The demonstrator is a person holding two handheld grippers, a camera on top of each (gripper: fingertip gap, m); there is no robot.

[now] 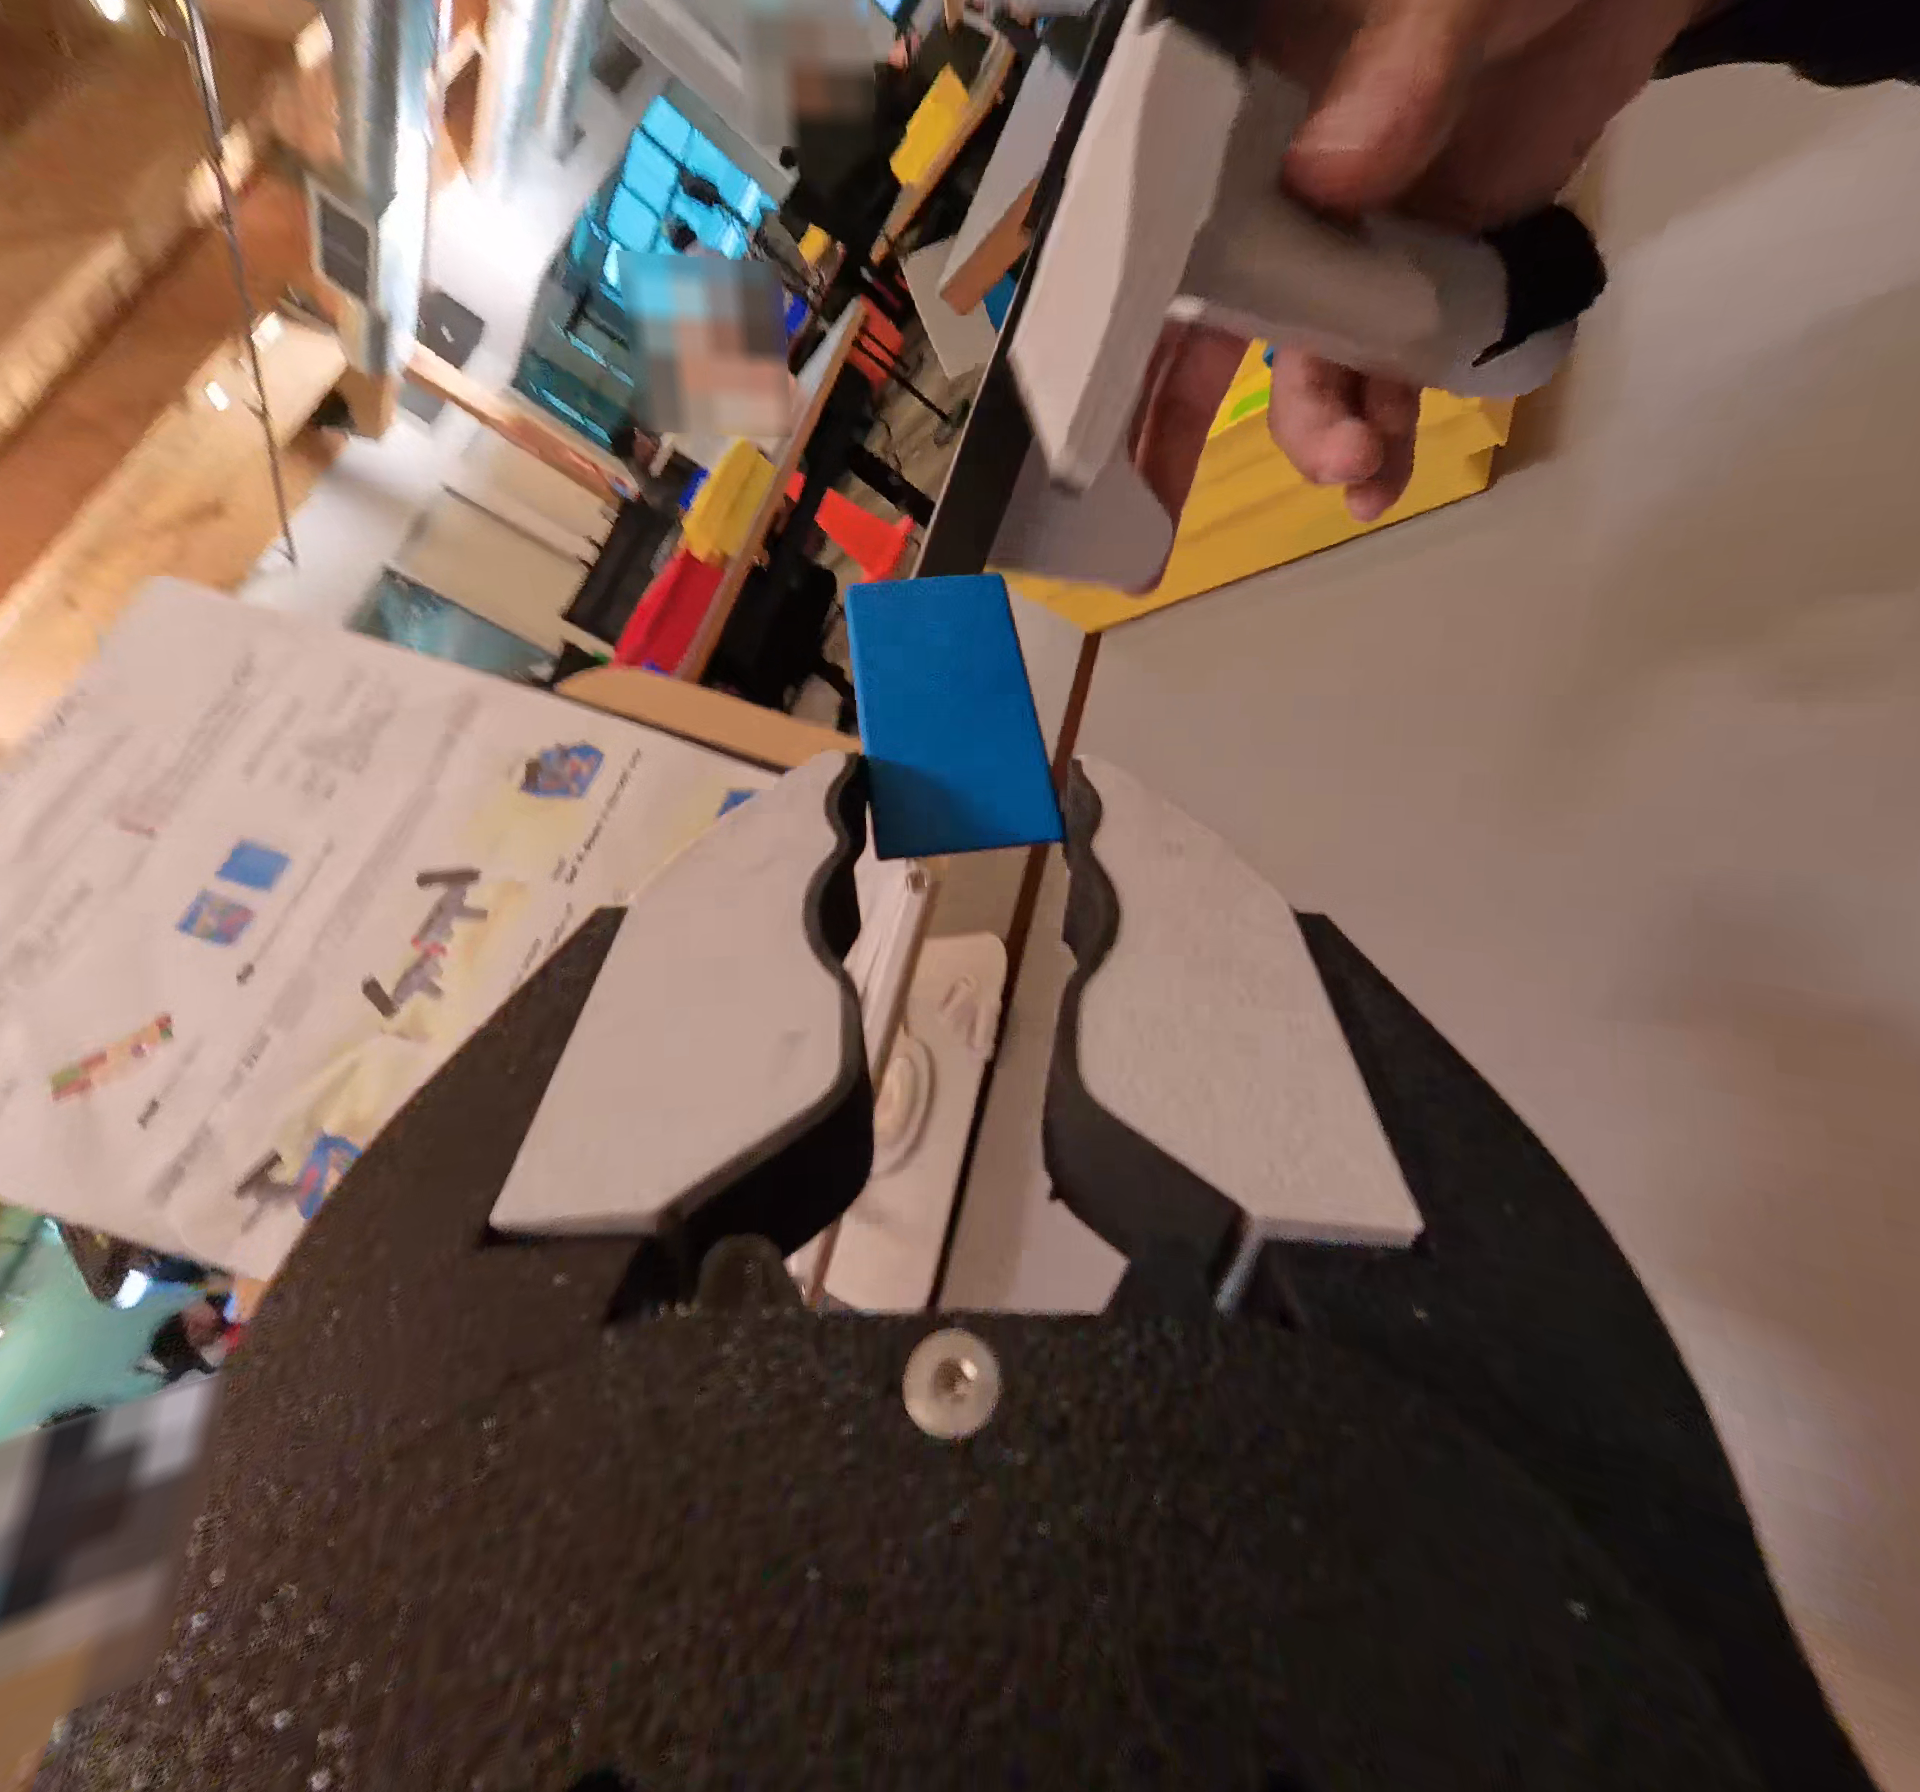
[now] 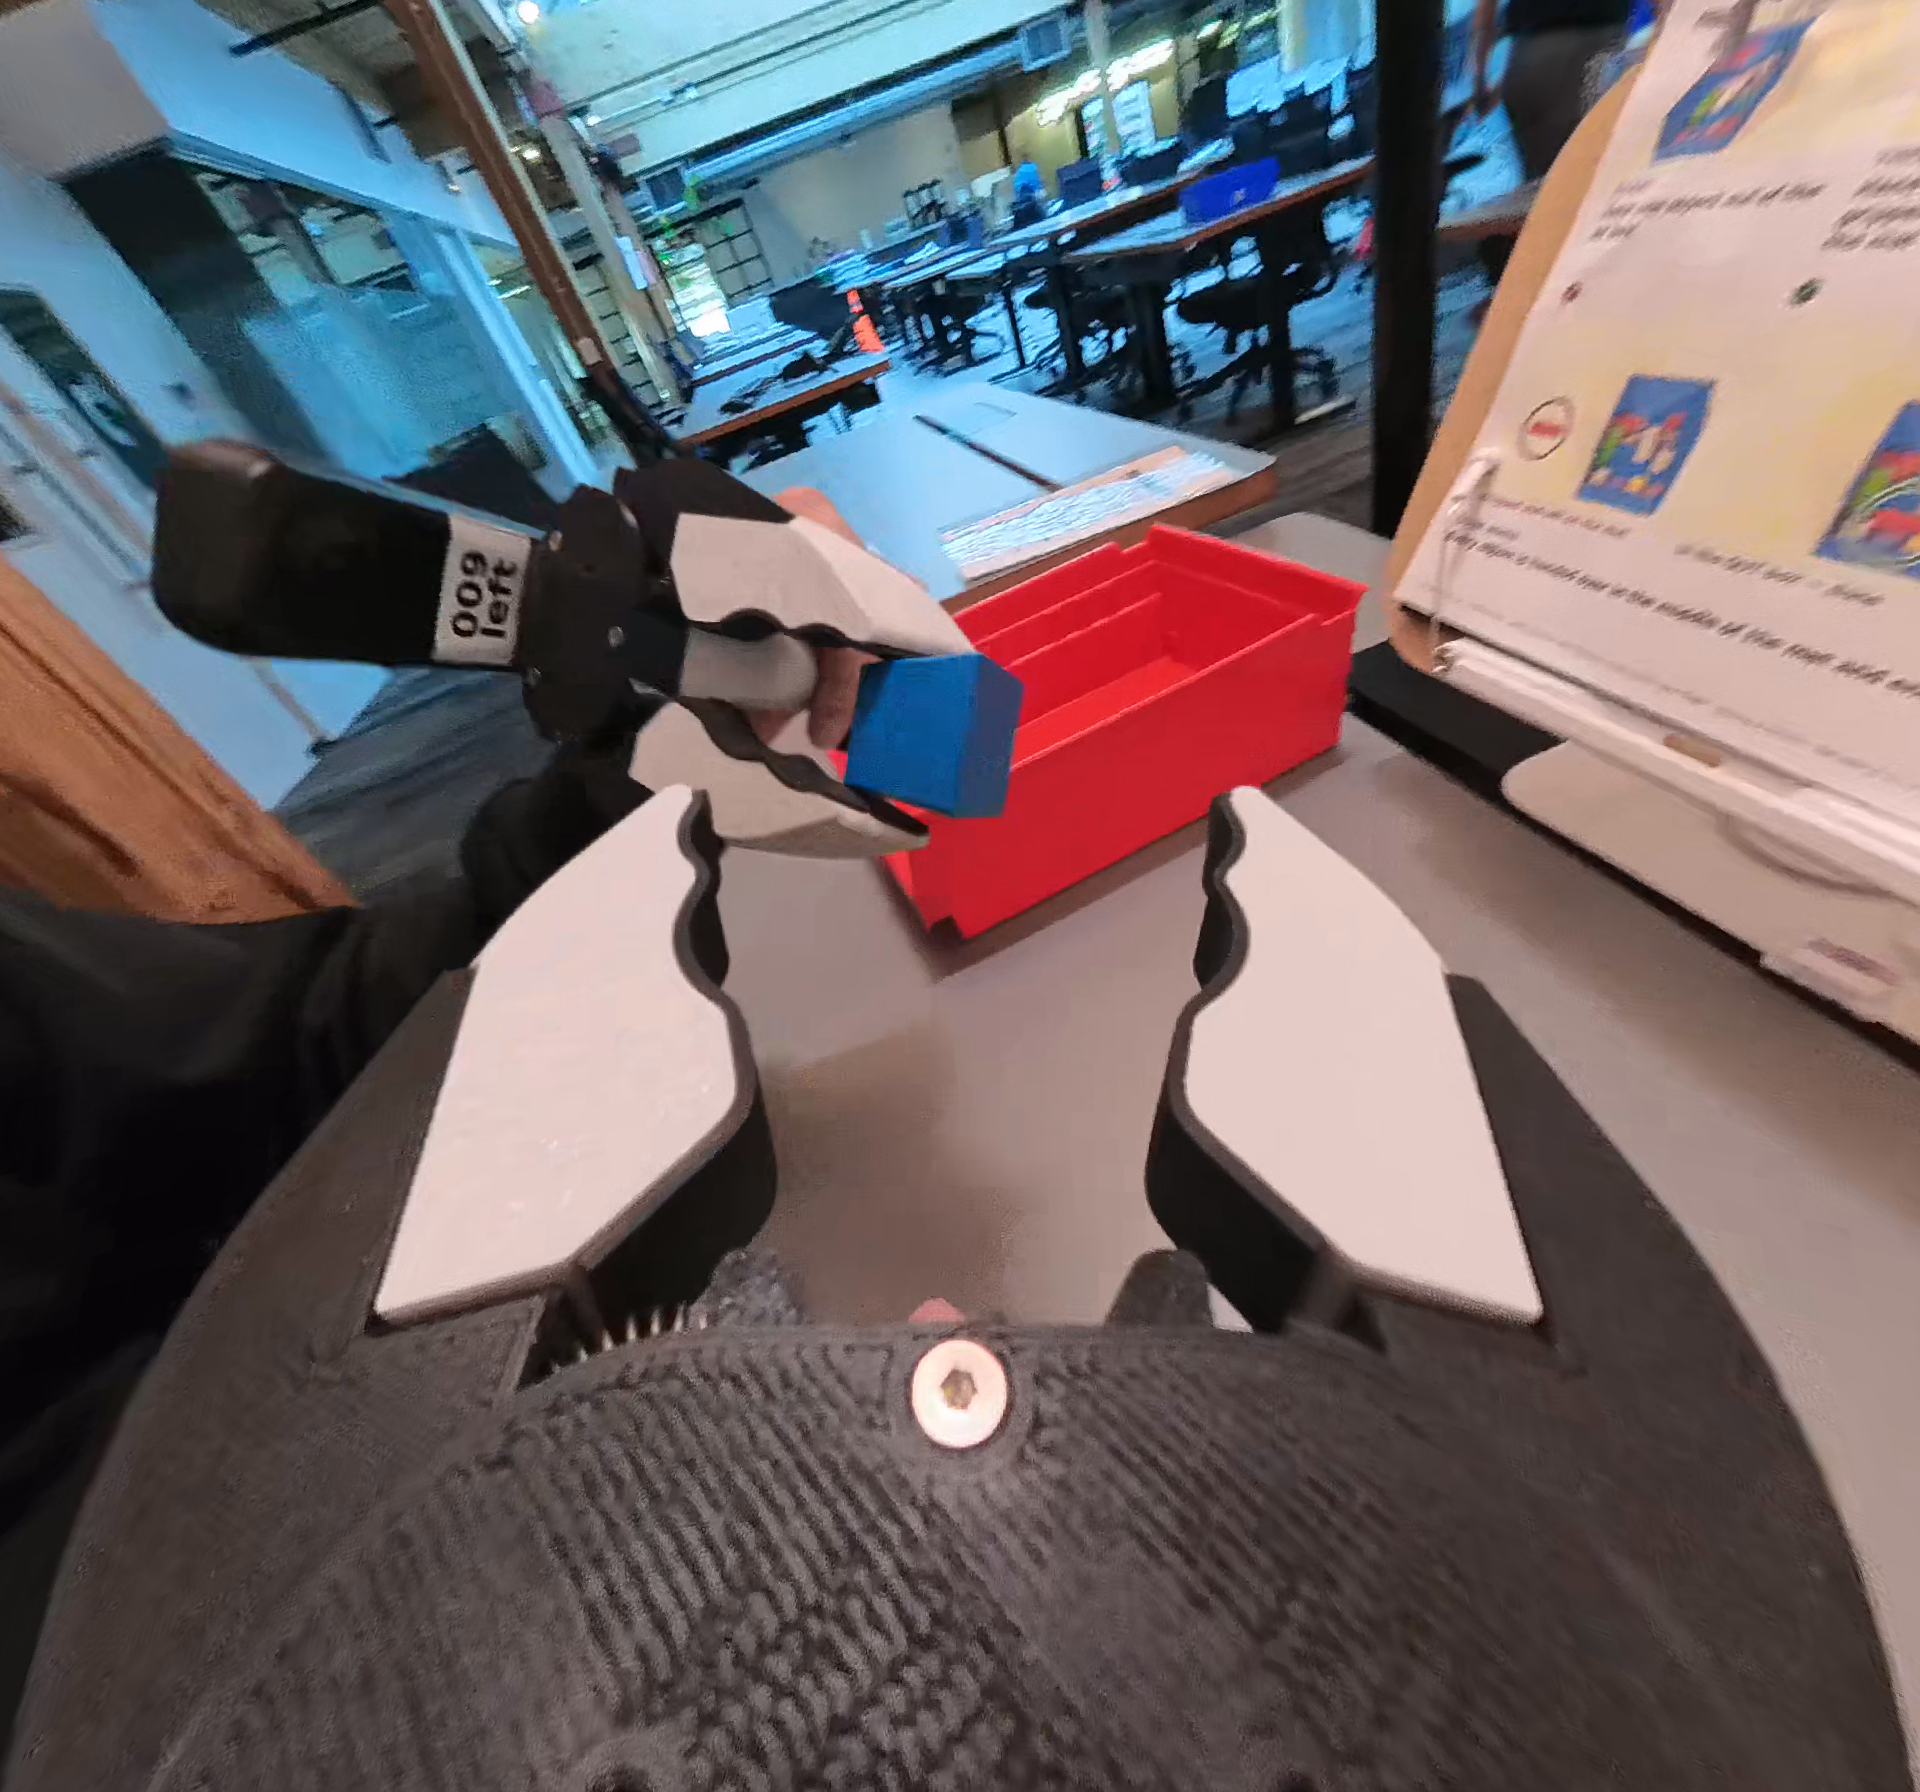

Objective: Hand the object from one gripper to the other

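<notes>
A red bin (image 2: 1164,703) sits on the grey table (image 2: 987,1067), its slotted inside bare as far as shows. The blue block (image 2: 930,740) is clamped at the left gripper's (image 1: 961,807) fingertips, long axis running out past them, above the bin's near corner. The right gripper (image 2: 961,838) stands wide apart and bare, just short of the block.

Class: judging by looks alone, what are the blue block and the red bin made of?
Blue block: probably matte plastic; uniform colour, crisp edges, faintly grainy faces, no shine. Red bin: likely moulded plastic; thin even walls, stepped ridges inside, dull sheen.
</notes>
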